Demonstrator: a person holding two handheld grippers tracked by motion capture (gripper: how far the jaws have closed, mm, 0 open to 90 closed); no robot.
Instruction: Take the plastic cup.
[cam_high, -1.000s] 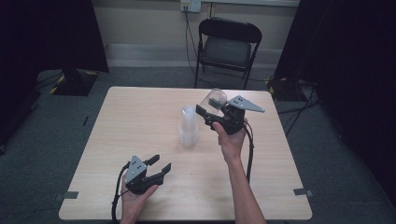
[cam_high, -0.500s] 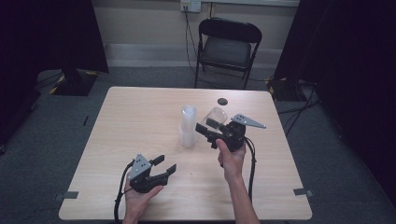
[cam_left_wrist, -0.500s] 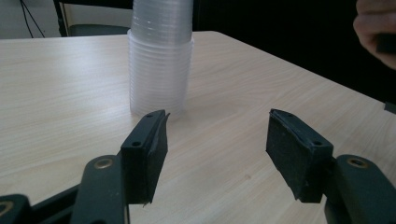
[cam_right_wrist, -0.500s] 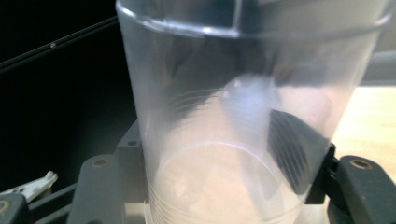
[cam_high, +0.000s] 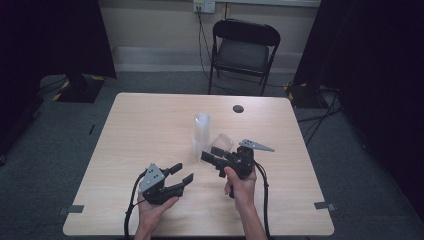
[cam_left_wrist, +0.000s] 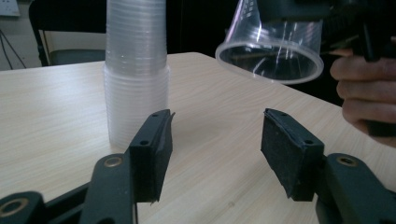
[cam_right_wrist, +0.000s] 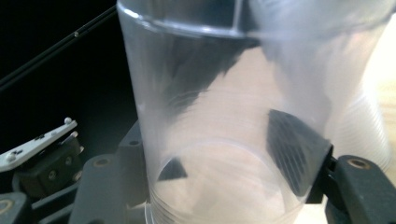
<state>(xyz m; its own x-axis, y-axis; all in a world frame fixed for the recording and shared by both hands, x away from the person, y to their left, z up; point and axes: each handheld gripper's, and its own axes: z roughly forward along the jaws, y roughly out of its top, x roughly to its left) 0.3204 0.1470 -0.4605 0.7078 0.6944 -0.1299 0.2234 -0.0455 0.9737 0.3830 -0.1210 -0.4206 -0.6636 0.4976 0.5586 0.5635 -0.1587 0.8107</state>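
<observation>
Right gripper (cam_high: 216, 156) clamping tilted cup (cam_high: 223, 143) (airborne)

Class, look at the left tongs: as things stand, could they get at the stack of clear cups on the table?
Probably yes. The left tongs stand open, aimed at the stack of cups with bare table between. The single cup held in the right tongs hangs off to the side, not across that path.

**Materials and finishes on and around the table**

Table (cam_high: 150, 125): pale wood-grain laminate, smooth, low sheen. On it, stack of cups (cam_left_wrist: 135, 70): clear ribbed plastic, glossy, slightly milky. Single cup (cam_left_wrist: 271, 46) beside the stack: same clear glossy plastic, held by right gripper (cam_high: 212, 155). Left gripper (cam_left_wrist: 215, 149): matt black plastic body, rough rubbery pads (cam_left_wrist: 285, 149), brass-looking rivets. Folding chair (cam_high: 243, 50) behind table: black metal frame, matt padded seat.
</observation>
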